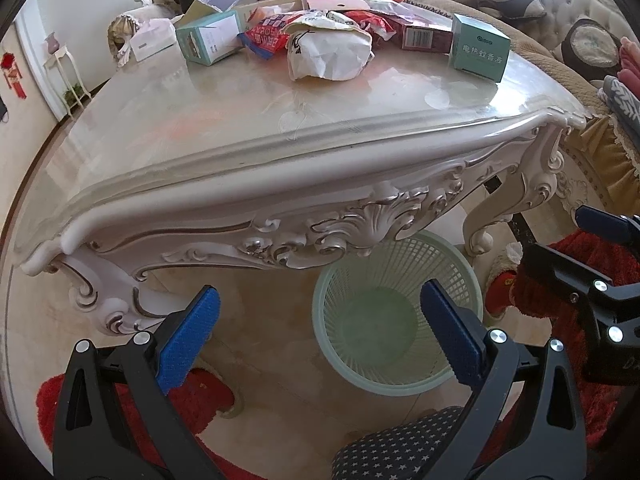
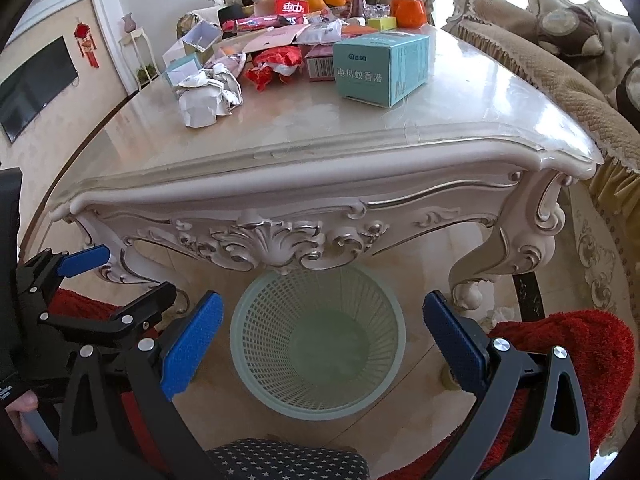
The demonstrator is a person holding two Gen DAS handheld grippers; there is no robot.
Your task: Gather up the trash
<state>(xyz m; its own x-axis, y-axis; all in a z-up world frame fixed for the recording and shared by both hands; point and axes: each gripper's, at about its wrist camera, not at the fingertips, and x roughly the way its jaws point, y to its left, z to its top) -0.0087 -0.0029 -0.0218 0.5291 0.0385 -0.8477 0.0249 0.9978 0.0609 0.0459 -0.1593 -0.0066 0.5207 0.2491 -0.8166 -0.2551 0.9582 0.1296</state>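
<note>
I have both tongs low in front of the worktop (image 2: 460,120). My left tongs (image 1: 320,336) are spread wide and grip nothing; my right tongs (image 2: 324,340) are spread too, over the pale green mesh basket (image 2: 256,344) on the floor under the near edge. The trash lies at the far end: a crumpled white paper bag (image 1: 328,56), red wrappers (image 2: 276,64), and a teal box (image 2: 380,68) to the right.

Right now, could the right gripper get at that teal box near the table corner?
Probably yes. The right gripper is open and empty, and the teal box stands apart from the pile with bare table before it.
</note>
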